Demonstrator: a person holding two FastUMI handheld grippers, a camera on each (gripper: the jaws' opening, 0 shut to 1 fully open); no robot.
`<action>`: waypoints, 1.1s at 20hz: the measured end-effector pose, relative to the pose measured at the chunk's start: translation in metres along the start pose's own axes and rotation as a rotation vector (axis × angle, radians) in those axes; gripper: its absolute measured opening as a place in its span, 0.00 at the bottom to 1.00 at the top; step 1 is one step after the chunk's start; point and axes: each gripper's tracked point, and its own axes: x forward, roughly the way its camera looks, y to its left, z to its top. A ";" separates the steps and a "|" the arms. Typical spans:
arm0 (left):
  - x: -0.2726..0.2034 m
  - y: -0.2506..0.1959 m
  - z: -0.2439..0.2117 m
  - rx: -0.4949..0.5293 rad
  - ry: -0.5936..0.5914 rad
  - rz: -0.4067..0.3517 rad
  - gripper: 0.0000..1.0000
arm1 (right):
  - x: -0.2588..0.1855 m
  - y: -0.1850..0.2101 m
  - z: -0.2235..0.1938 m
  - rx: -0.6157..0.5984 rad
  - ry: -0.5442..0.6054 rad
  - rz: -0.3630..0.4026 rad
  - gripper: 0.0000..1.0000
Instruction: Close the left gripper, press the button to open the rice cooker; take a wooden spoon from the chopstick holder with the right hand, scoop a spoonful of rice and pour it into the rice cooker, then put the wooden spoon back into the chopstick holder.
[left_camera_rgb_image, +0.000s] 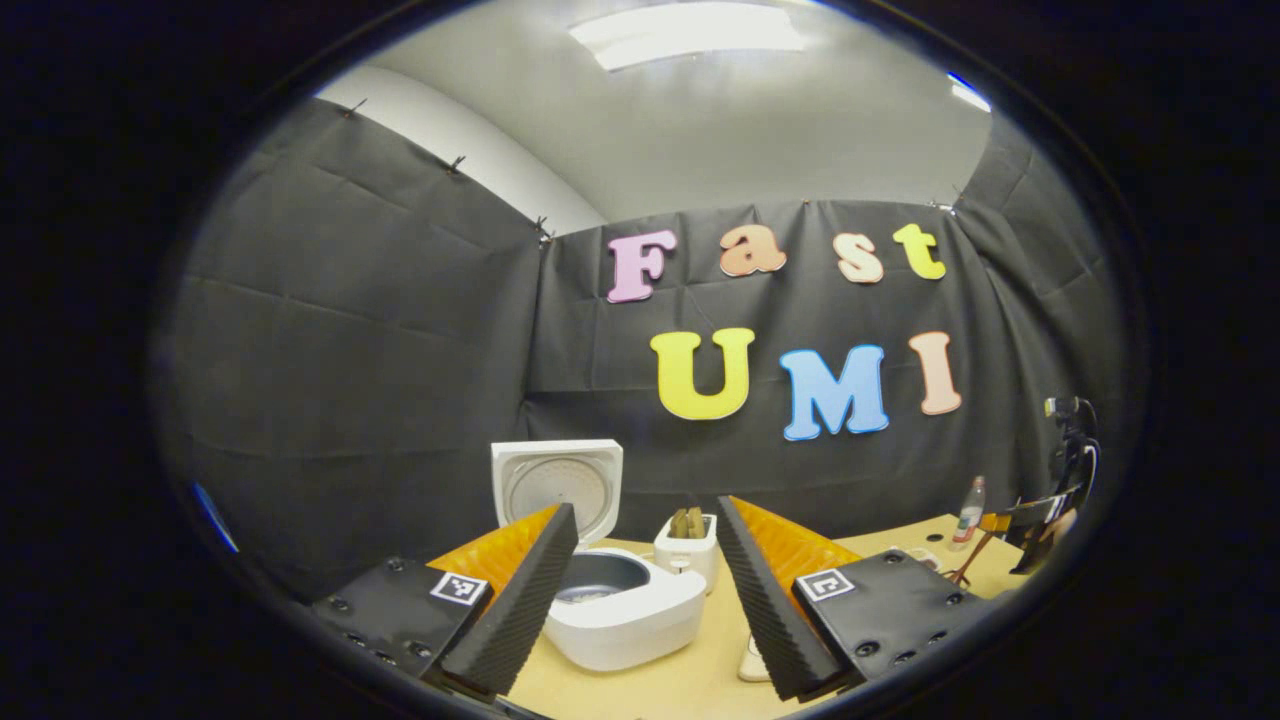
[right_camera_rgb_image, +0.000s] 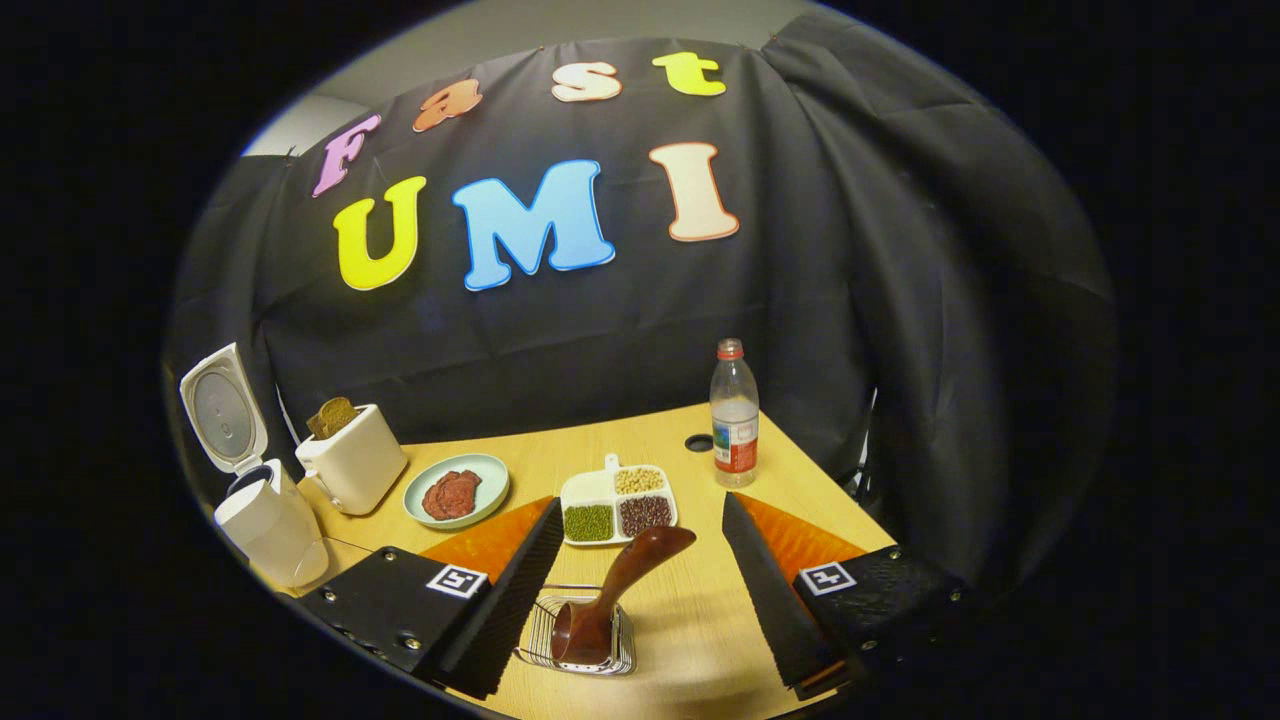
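My right gripper (right_camera_rgb_image: 640, 590) hung released over the wooden spoon (right_camera_rgb_image: 610, 595) standing in the wire chopstick holder (right_camera_rgb_image: 585, 660); the left gripper (left_camera_rgb_image: 645, 590) gaped before the open rice cooker (left_camera_rgb_image: 620, 600). I judged a skewed pinch could tip the light holder off the bench (right_camera_rgb_image: 700, 620).

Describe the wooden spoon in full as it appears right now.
The wooden spoon is dark reddish-brown and glossy. It stands tilted in the wire chopstick holder, one broad end down inside, the other rounded end leaning up and to the right. It sits between the open fingers of the right gripper, which do not touch it.
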 end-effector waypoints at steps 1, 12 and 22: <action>-0.003 0.000 0.001 0.005 0.001 0.007 0.96 | 0.004 0.001 -0.006 0.019 0.019 0.010 0.98; -0.019 -0.009 -0.003 0.032 0.027 0.063 0.96 | 0.030 0.019 -0.053 0.148 0.182 0.093 0.51; -0.021 -0.023 -0.011 0.014 0.037 0.077 0.96 | 0.020 0.040 -0.051 0.137 0.205 0.188 0.12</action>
